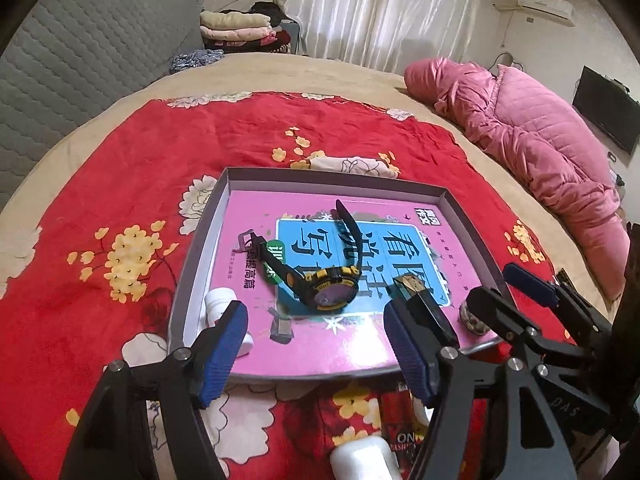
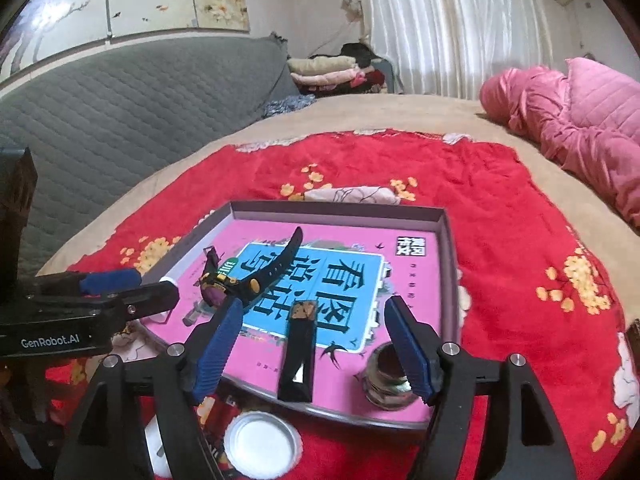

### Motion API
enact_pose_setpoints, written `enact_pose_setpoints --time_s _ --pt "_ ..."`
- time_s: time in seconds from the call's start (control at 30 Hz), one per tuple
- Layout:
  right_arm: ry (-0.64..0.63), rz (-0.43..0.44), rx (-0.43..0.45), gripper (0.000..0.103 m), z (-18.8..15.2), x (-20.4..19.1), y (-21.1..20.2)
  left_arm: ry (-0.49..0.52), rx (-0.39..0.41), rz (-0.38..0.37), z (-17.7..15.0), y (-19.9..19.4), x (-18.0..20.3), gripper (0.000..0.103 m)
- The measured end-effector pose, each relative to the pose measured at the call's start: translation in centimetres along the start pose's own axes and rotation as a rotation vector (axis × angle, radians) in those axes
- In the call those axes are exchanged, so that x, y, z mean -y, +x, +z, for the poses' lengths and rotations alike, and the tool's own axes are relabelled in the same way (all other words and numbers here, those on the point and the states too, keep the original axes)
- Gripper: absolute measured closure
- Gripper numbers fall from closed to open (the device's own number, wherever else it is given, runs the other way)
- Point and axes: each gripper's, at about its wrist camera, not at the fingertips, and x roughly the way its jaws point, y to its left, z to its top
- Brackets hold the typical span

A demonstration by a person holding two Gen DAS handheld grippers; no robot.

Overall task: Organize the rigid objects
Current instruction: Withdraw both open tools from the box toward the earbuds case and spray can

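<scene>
A shallow grey box [image 1: 336, 174] [image 2: 340, 208] lies on the red flowered cloth with a pink book [image 1: 320, 344] [image 2: 408, 280] flat inside it. On the book rest a black and yellow wristwatch [image 1: 324, 280] [image 2: 228, 284], a long black bar with a gold end [image 1: 424, 304] [image 2: 298, 356] and a small round jar [image 1: 474, 320] [image 2: 390, 380]. A white bottle [image 1: 218, 308] sits in the box's near left corner. My left gripper [image 1: 316, 350] [image 2: 132, 290] hangs open over the near edge, holding nothing. My right gripper [image 2: 314, 348] [image 1: 512, 300] is open astride the black bar, pads clear of it.
A white round lid [image 2: 262, 444], a white object [image 1: 364, 460] and a red packet [image 1: 400, 420] lie in front of the box. A pink quilted jacket [image 1: 540, 152] lies at the right of the bed. A grey padded headboard [image 1: 80, 60] and folded clothes [image 1: 236, 28] stand behind.
</scene>
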Motion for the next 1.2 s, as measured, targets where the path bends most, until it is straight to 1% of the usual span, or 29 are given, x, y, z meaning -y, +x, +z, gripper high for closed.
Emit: enact_pose_setpoints --time_s 0.1,0.27,0.37,0.7,0.83,1.2 --pt "-0.004 -0.024 -0.002 0.028 -0.5 0.1 -0.8 0.011 -0.001 -0.001 -0.1 -0.6 0.3 0.033" --pt "0.037 -0.055 -0.004 0.028 -1.1 0.7 -2.2 0.015 -0.016 -0.018 -0.3 -1.2 0.7 0.033" --pt "0.046 -0.056 -0.012 0.028 -1.6 0.5 -3.0 0.020 -0.020 -0.028 -1.0 -1.7 1.0 0.033" --pt "0.024 -0.063 -0.039 0.028 -3.0 -0.6 -4.6 0.017 -0.028 -0.011 -2.0 -2.9 0.9 0.033" --pt "0.029 -0.072 -0.035 0.028 -3.1 -0.5 -5.3 0.024 -0.042 -0.005 -2.5 -3.0 0.9 0.033" --pt "0.009 -0.071 -0.033 0.028 -3.4 -1.4 -6.3 0.024 -0.052 -0.025 -3.1 -3.7 0.9 0.033"
